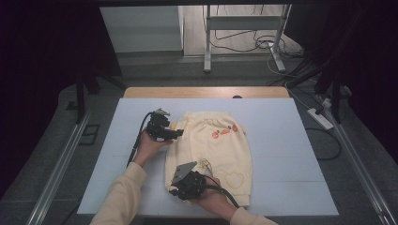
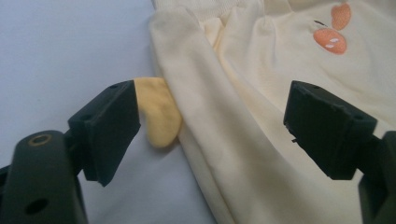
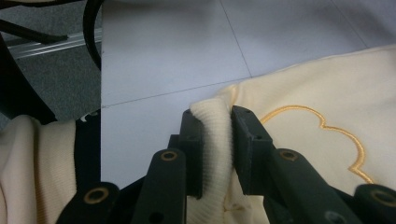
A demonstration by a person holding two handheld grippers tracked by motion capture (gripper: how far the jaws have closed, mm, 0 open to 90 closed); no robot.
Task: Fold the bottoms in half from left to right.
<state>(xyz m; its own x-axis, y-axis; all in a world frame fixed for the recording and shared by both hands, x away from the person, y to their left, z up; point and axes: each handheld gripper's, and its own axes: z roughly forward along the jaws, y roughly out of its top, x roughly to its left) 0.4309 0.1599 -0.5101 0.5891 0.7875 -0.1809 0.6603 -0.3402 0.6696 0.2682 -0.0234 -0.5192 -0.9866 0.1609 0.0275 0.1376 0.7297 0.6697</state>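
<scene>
Basically one pale yellow garment (image 1: 213, 152), soft knit, lies flat near the middle of the counter (image 1: 281, 154), reaching toward the near edge. It looks light and floppy, so it will sag and drag when lifted; nothing fragile. The ribbed cuff (image 3: 212, 140) is thicker and probably the best hold, also the ribbed band at the far end. Orange fruit embroidery (image 2: 332, 32) sits near that band, and a heart outline (image 3: 322, 140) is stitched near the cuff.

The right gripper (image 1: 187, 180), at the garment's near-left corner, has its fingers (image 3: 252, 144) clamped on the cuff. The left gripper (image 1: 162, 127), at the garment's far-left edge, has fingers (image 2: 109, 130) spread wide, straddling the side fold and holding nothing; a small darker yellow flap (image 2: 159, 112) pokes out beside one of them.

Count: one garment, two grippers, two hands.
</scene>
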